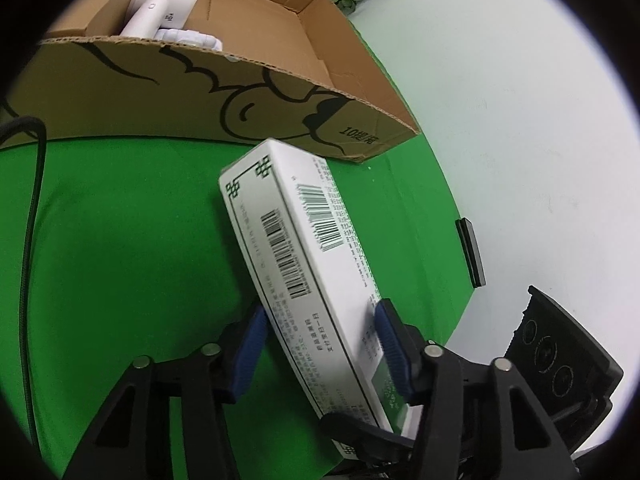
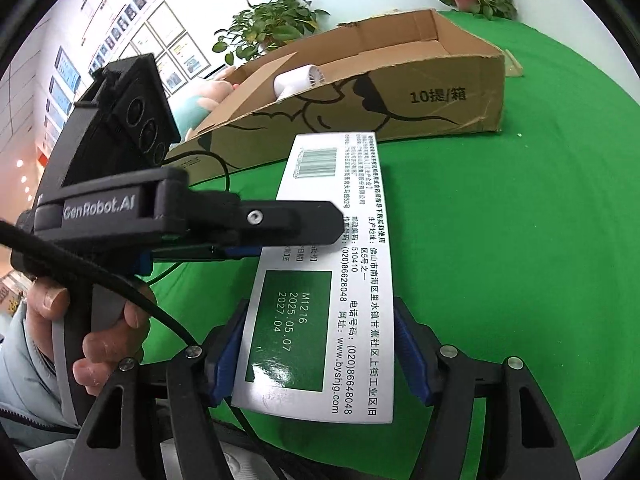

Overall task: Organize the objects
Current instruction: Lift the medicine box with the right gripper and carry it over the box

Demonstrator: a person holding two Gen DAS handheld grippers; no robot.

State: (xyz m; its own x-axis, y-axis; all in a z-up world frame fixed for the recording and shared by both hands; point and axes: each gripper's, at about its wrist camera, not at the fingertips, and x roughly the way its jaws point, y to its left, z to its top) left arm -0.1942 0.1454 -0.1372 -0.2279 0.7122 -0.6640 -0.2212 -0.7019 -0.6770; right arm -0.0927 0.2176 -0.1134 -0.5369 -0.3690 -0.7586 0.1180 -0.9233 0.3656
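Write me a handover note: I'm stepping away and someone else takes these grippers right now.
Left gripper: shut on the white medicine box.
Right gripper: shut on the same box, at its near end.
The box is over the green table, just in front of the cardboard carton.
Done: a white hair dryer already lies in the carton.
Left: probably put the box in the carton too.
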